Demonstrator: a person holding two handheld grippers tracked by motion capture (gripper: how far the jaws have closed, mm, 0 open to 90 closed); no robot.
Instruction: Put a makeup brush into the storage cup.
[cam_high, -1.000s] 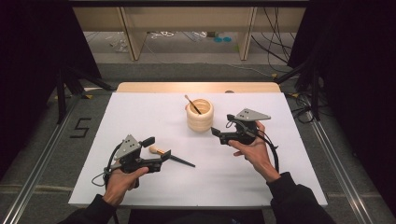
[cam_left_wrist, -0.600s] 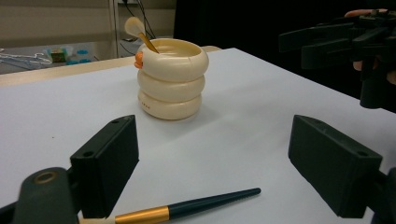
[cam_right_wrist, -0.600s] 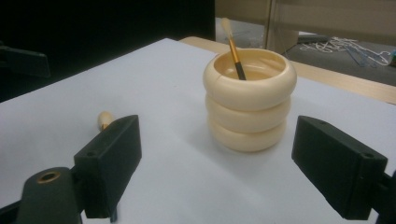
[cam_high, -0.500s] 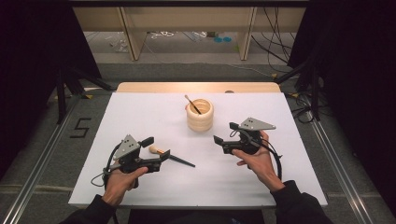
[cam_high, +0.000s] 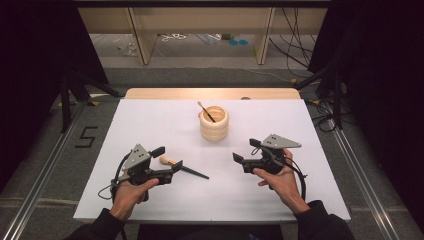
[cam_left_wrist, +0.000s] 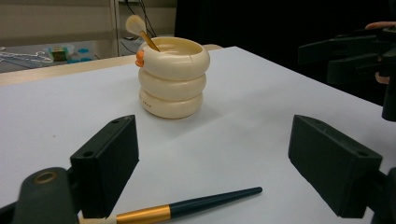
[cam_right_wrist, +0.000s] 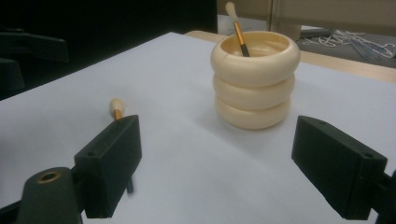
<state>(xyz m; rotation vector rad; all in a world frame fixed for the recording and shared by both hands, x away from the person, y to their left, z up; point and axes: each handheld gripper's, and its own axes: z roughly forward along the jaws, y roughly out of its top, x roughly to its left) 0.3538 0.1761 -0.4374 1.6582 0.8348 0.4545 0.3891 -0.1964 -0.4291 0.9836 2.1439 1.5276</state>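
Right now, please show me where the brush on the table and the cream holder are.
brush on the table (cam_high: 192, 172), high view, on its dark handle.
cream holder (cam_high: 214, 125), high view, on its ringed side wall.

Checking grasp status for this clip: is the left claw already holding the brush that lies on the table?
No. The left claw stands open, and the brush lies flat on the table between its jaws, touched by neither.

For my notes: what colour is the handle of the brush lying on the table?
The brush has a dark teal handle with a gold band; the left gripper view shows it best.
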